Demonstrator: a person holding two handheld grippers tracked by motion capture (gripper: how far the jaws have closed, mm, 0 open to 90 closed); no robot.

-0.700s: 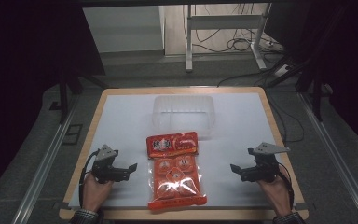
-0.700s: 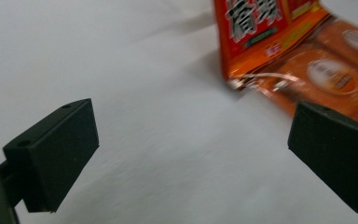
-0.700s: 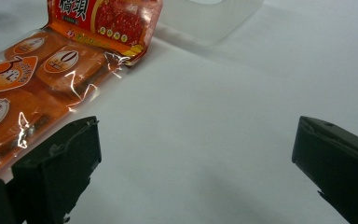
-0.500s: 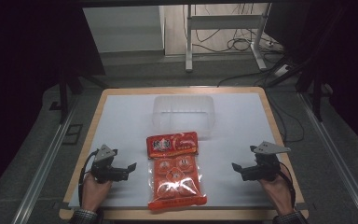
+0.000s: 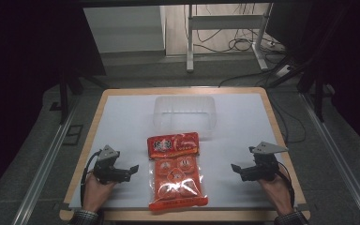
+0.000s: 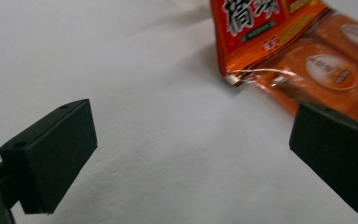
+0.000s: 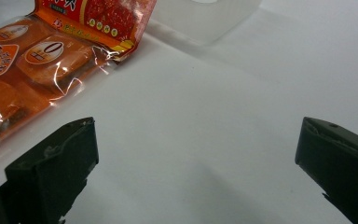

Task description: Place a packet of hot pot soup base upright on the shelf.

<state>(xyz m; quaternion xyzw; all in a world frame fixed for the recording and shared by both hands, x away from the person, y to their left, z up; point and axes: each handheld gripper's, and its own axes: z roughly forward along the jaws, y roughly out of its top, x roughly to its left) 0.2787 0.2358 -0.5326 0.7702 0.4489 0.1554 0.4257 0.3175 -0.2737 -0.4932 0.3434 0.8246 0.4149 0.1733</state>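
An orange snack bag (image 5: 176, 171) lies flat on the white table top, its printed header toward the far side. Behind it stands a clear plastic tub (image 5: 185, 115). My left gripper (image 5: 132, 169) rests near the front left, pointing at the bag's left edge, jaws wide open and empty. In the left gripper view the bag (image 6: 303, 56) lies ahead to the right. My right gripper (image 5: 235, 168) sits at the front right, pointing toward the bag, open with nothing between its jaws. The right gripper view has the bag (image 7: 51, 51) at upper left and the tub (image 7: 205, 18) at the top.
The white table top (image 5: 122, 122) has a wooden rim (image 5: 281, 136). Bare white surface lies on both sides of the bag and tub. Beyond the table are a grey floor, metal legs and loose cables.
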